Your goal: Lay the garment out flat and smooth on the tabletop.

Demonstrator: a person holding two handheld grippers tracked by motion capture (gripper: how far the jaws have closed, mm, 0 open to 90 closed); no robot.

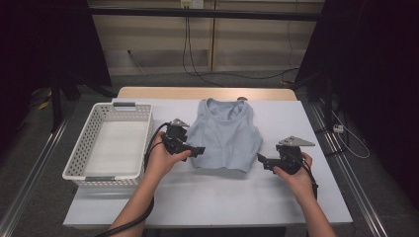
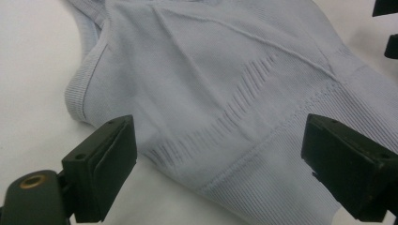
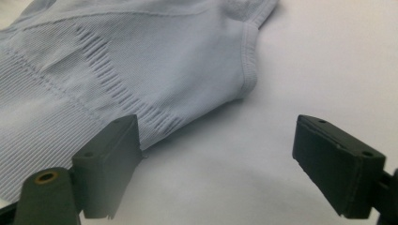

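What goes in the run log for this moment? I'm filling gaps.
top: flat on table | left gripper: open, at hem | right gripper: open, beside hem | basket

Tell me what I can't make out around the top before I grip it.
- Crop top underside: hidden in the high view by its own front layer.
- Its hem: cut off by the bottom and right edges in the left gripper view.
- White basket near wall: its inner face is turned away from the high view.
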